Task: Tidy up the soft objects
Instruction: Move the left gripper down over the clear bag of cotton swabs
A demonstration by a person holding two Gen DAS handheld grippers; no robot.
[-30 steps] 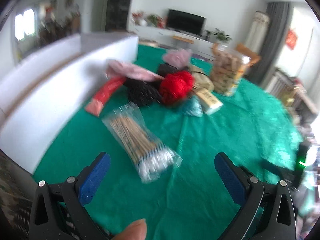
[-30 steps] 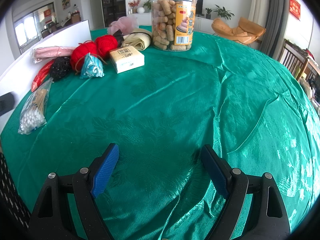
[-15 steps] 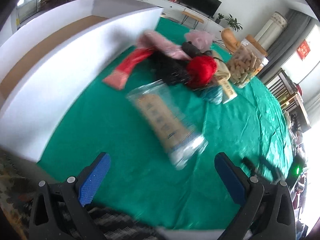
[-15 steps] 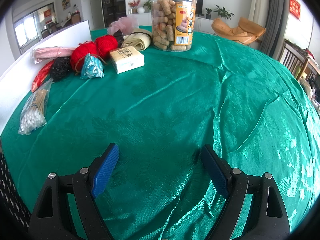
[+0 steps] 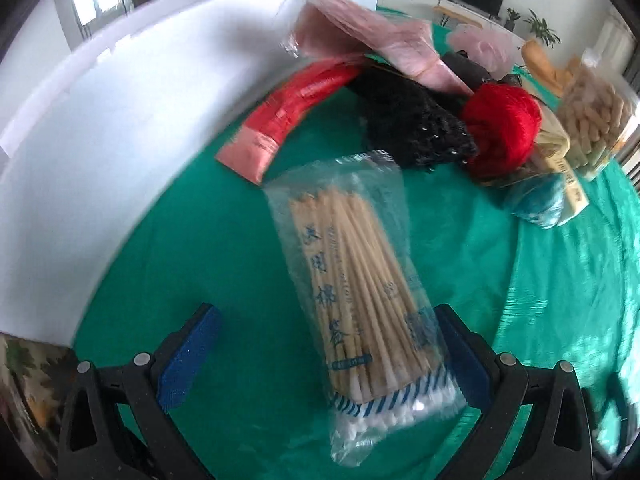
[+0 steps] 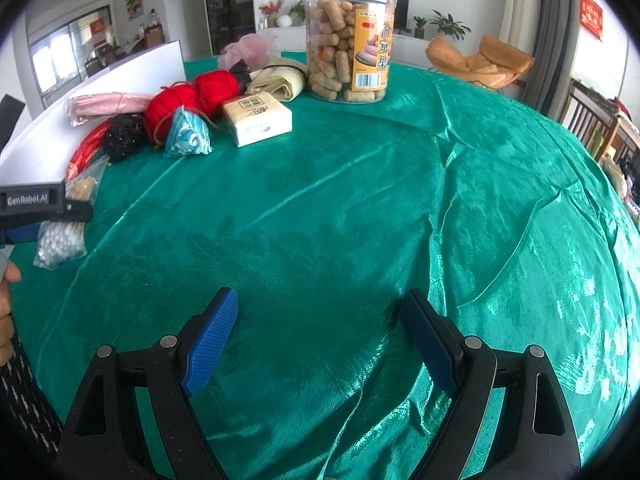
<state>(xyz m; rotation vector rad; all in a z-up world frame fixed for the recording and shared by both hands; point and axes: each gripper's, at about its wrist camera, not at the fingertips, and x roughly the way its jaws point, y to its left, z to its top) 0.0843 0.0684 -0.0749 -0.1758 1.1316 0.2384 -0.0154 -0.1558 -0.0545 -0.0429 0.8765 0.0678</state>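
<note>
The left gripper (image 5: 320, 348) is hovering low over the near left edge of the green tablecloth (image 5: 500, 280), its jaws spread wide and gripping nothing — the bag of cotton swabs (image 5: 356, 280) is lying flat between the blue pads (image 5: 188, 360), its white-tipped end nearest the camera and crowding the right-hand pad; whether they are touching cannot be told. The right gripper (image 6: 320, 344) is sitting over bare cloth nearer the middle of the table, likewise wide open and empty. In its view a person's hand (image 6: 6, 312) is showing at the far left edge, beside the other gripper's black body.

Just beyond the swab bag a red packet (image 5: 292, 112) is lying along the white board (image 5: 100, 120) that is standing at the table's left edge. To its right, a black knitted piece (image 5: 416, 124) is resting against the red yarn balls (image 6: 188, 98), with a pink bundle in clear wrap (image 5: 360, 36) partly over it. A teal patterned pouch (image 6: 187, 136) is sitting just in front of the yarn, and a tissue pack (image 6: 258, 118) is lying right of that.

Farther back a folded cream cloth (image 6: 280, 80) and a pink mesh puff (image 6: 250, 50) are lying beside a tall clear jar of biscuits (image 6: 348, 40) standing upright.
</note>
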